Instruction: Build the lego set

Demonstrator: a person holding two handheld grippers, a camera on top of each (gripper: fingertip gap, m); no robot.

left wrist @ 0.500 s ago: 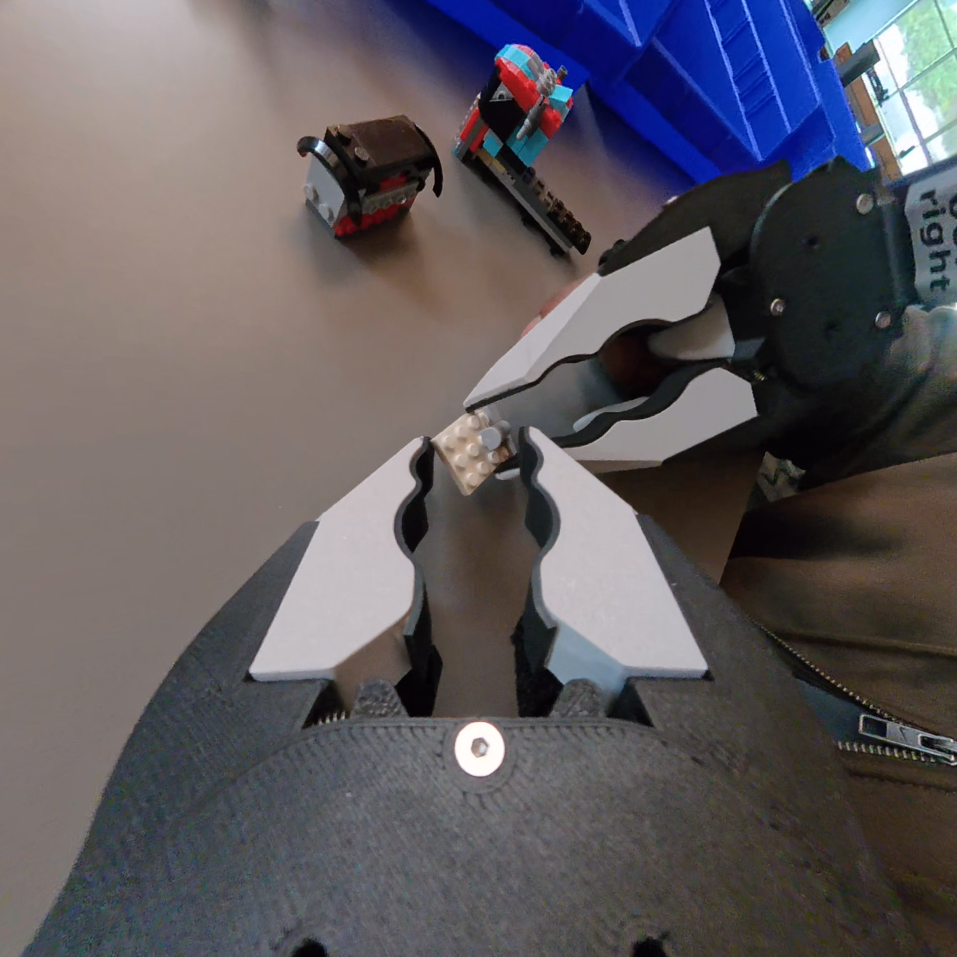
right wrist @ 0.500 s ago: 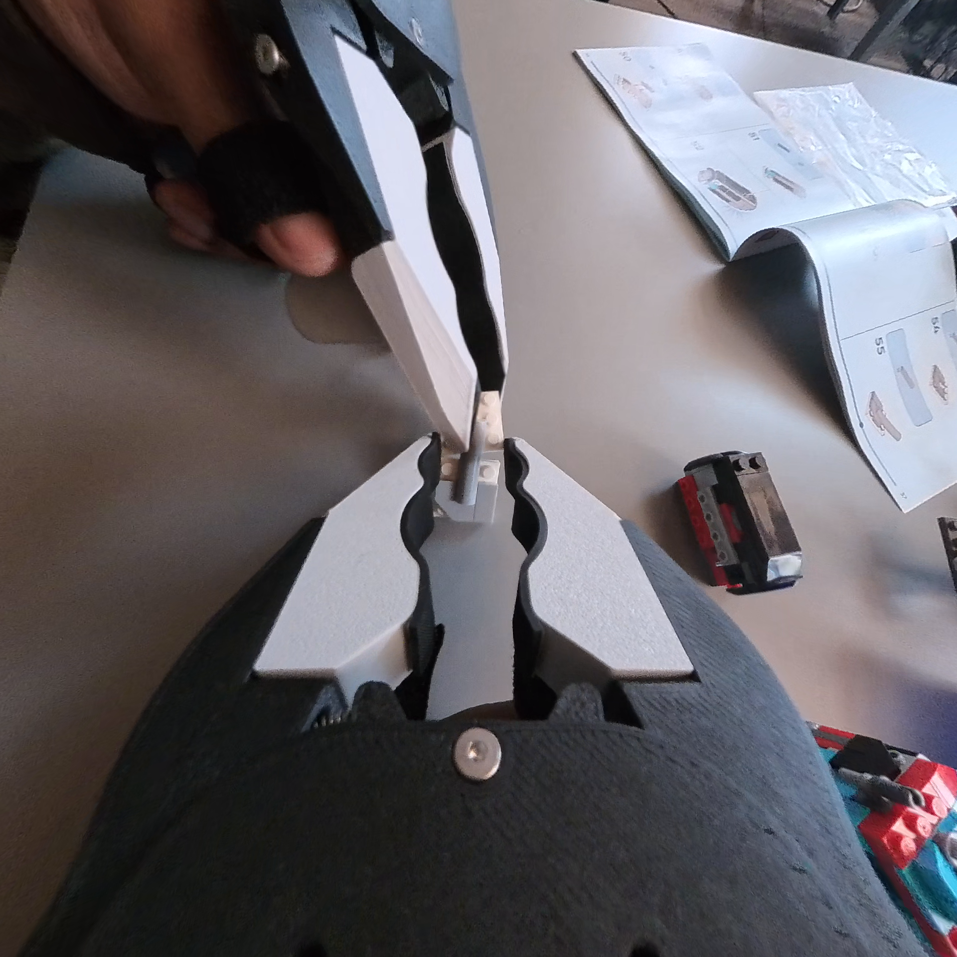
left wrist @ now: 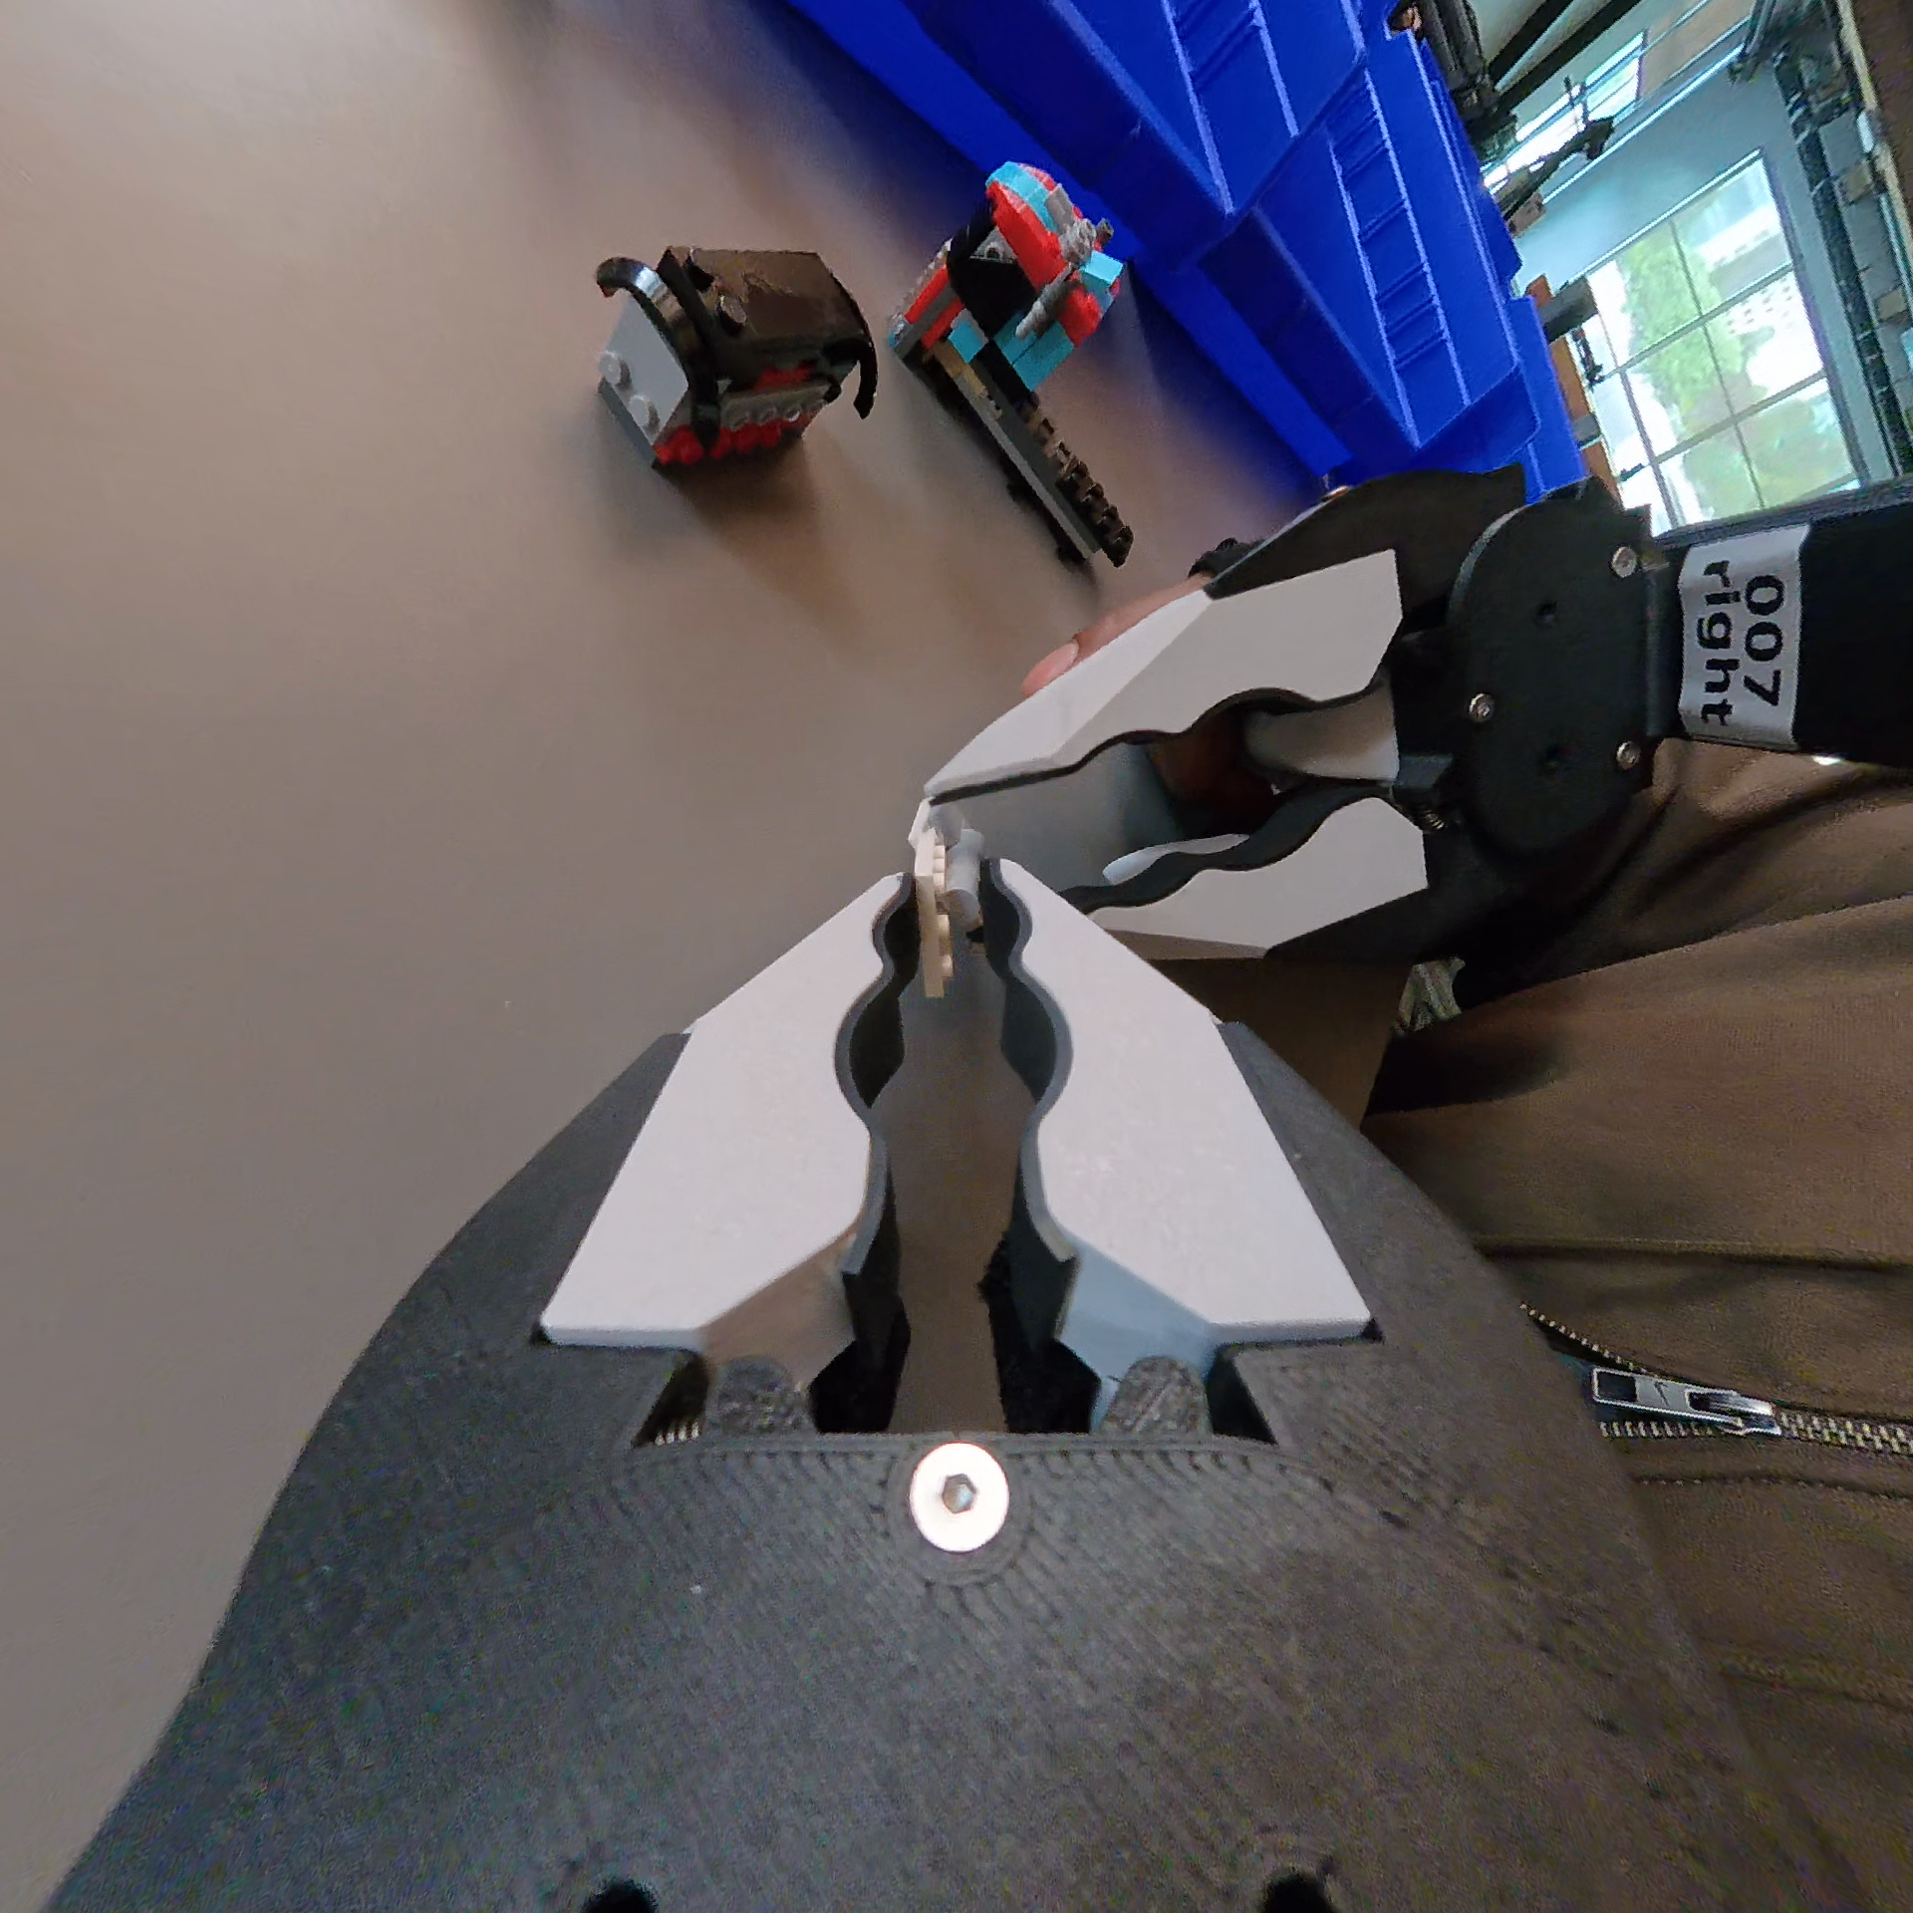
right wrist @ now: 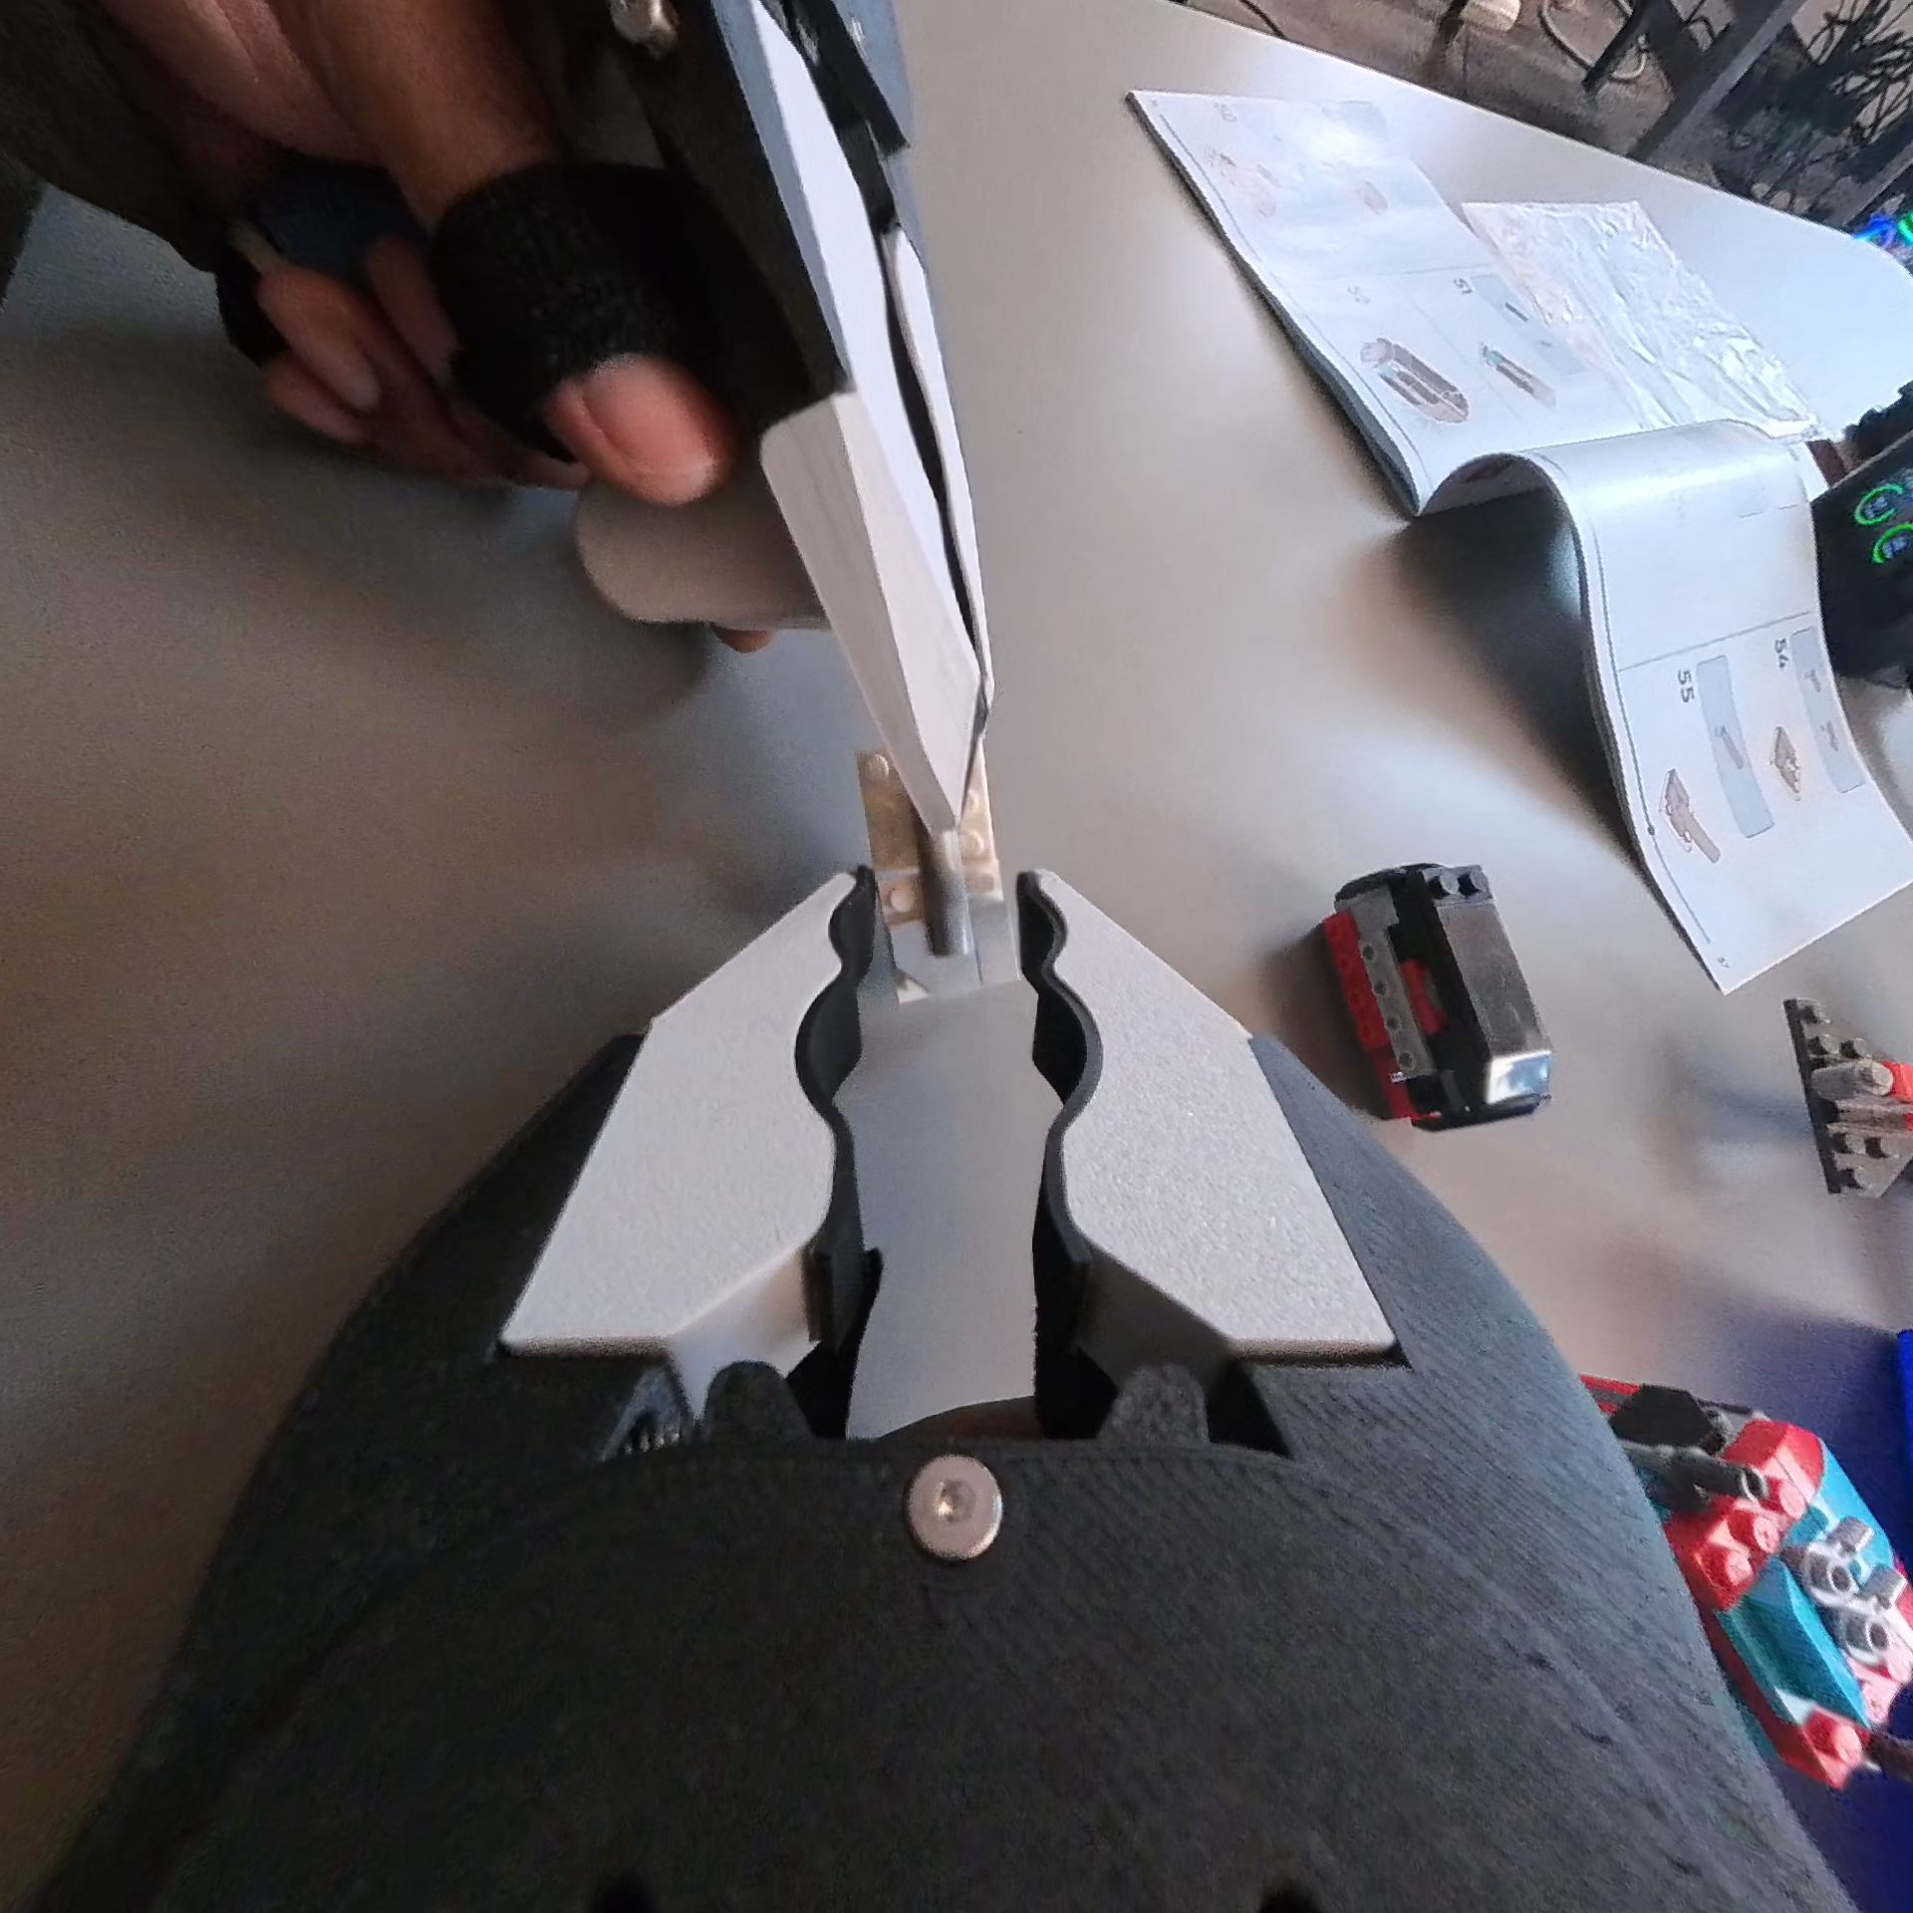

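My left camera sits behind my left gripper (left wrist: 947,901), looking along its fingers close over the table (left wrist: 311,932), with blue bins (left wrist: 1294,207) toward one o'clock. My right camera rides behind my right gripper (right wrist: 937,911), looking down from close range, an open booklet (right wrist: 1553,414) at two o'clock. Both views share the other gripper, the small tan plate (left wrist: 935,932) between the tips, and the black-and-red block model (left wrist: 725,362).

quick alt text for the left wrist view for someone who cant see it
The left gripper pinches a small tan studded plate with a grey peg edge-on between its fingertips, while the right gripper meets the same piece from the right. Two brick models and blue bins sit behind on the brown table.
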